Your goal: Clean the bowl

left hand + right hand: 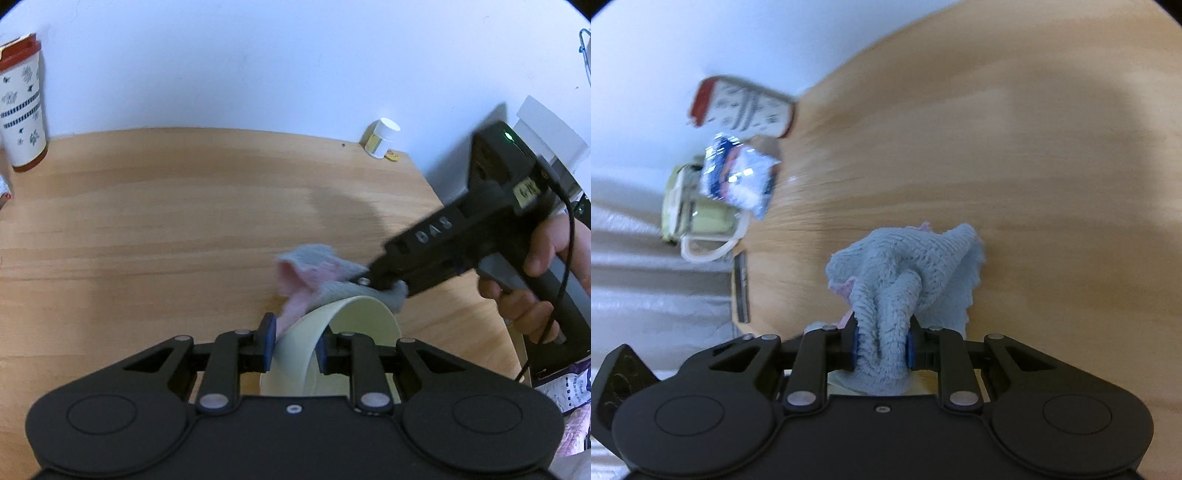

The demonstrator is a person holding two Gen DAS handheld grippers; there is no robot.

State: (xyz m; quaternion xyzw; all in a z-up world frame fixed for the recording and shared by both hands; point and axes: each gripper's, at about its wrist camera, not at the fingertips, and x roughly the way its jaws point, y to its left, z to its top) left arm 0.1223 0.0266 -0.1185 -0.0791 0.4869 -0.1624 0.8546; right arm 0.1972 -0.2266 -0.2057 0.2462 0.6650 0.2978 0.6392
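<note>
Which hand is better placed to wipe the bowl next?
Right. Its tongs are shut on the blue-and-pink cloth, already at the bowl's far rim. The left tongs are clamped on the bowl's wall, holding it tilted.

Cream bowl (354,332), blue-and-pink cloth (905,273), light wood-grain table (184,221).

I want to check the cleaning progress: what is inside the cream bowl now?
In the left wrist view, the visible inner wall of the cream bowl looks bare. The blue-pink cloth lies over its far rim. The bowl's bottom is hidden behind the left gripper.
</note>
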